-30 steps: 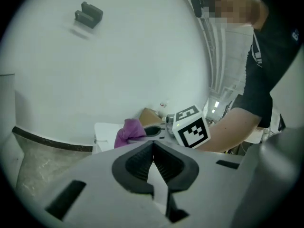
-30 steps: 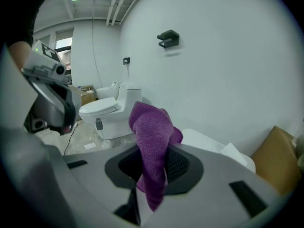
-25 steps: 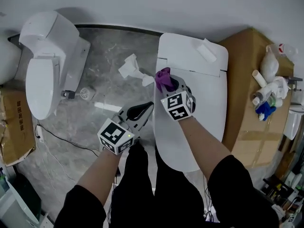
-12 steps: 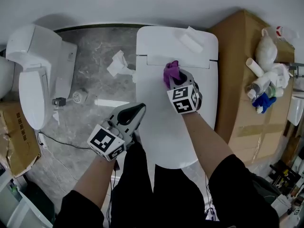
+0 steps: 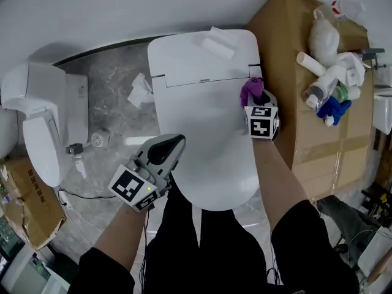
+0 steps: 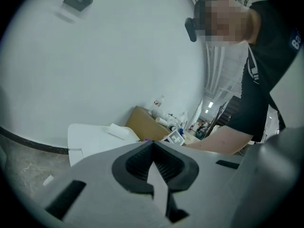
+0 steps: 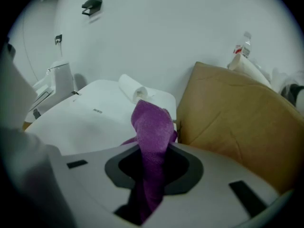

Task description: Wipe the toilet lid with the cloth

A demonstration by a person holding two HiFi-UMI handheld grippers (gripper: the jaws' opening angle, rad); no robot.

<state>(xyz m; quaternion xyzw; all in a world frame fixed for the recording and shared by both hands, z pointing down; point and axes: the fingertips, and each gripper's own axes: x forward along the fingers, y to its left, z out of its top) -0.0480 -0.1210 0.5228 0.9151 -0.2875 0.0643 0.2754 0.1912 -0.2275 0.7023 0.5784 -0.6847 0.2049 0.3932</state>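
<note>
A white toilet with its lid (image 5: pixel 202 121) down fills the middle of the head view. My right gripper (image 5: pixel 253 97) is shut on a purple cloth (image 5: pixel 250 90) and rests it at the lid's right edge, near the hinge. In the right gripper view the purple cloth (image 7: pixel 151 141) sticks up from between the jaws, with the toilet lid (image 7: pixel 80 122) to its left. My left gripper (image 5: pixel 173 143) is shut and empty, hovering over the lid's left front edge. In the left gripper view my left gripper (image 6: pixel 153 165) shows its jaws closed together.
A folded white cloth (image 5: pixel 218 42) lies on the tank top. A large cardboard box (image 5: pixel 318 103) stands right against the toilet, with bottles and rags (image 5: pixel 331 72) on it. A second toilet (image 5: pixel 40 124) stands at the left. Crumpled paper (image 5: pixel 139 89) lies on the grey floor.
My right gripper has swept the purple cloth from the lid's middle near the hinge across to its right edge. My left gripper has stayed by the lid's left front edge.
</note>
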